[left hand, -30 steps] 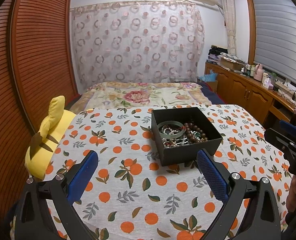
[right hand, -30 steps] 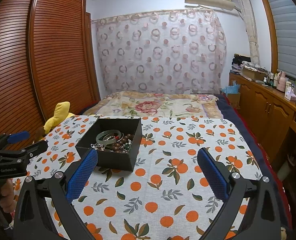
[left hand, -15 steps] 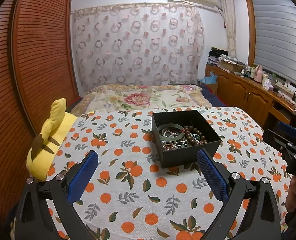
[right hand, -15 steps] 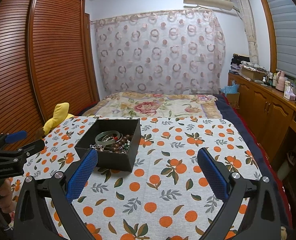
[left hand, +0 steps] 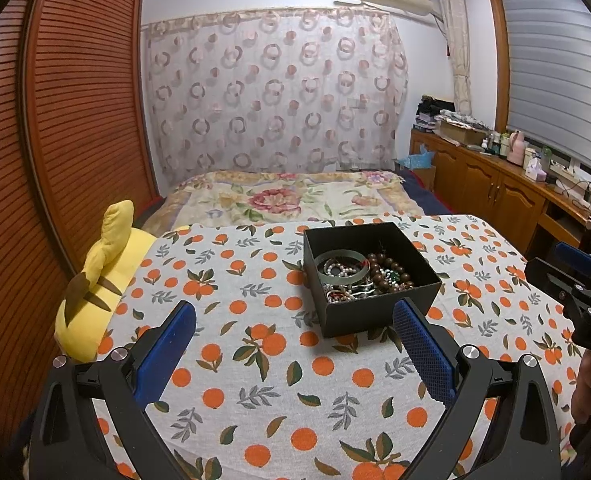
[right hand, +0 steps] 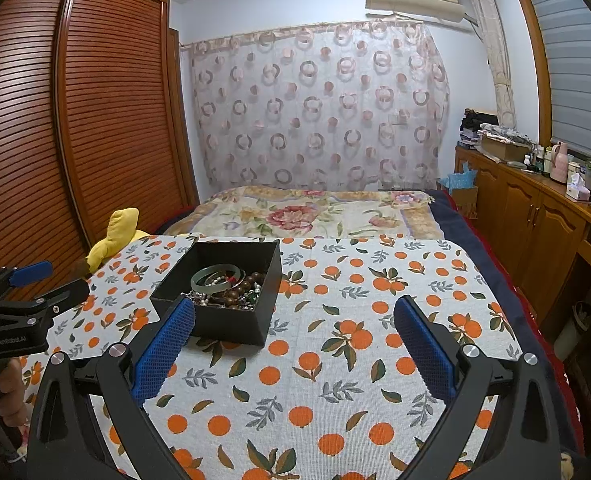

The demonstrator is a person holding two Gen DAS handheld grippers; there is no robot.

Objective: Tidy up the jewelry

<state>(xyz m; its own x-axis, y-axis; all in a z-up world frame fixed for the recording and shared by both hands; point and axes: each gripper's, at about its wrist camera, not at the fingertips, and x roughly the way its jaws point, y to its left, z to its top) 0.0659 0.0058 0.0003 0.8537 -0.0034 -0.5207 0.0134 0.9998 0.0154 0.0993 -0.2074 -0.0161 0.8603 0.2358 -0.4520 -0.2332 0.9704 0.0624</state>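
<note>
Left of the black box (left hand: 369,280), a yellow plush toy (left hand: 95,280) is lying at the tabletop (left hand: 255,380) edge. Left gripper (left hand: 295,344) is hovering just short of the box, fingers wide apart, holding nothing. Box is sitting open on the orange-print cloth, jewelry piled inside: green bangle (left hand: 341,268) on top, brown bead bracelet (left hand: 387,274) beside it, chains tangling beneath. Right of the box, right gripper (right hand: 295,340) is hovering, fingers also spread, empty. Pile fits either jewelry gathered in or still awaiting sorting. Any pick: come from above, pinch one piece, avoid snagging chains.
</note>
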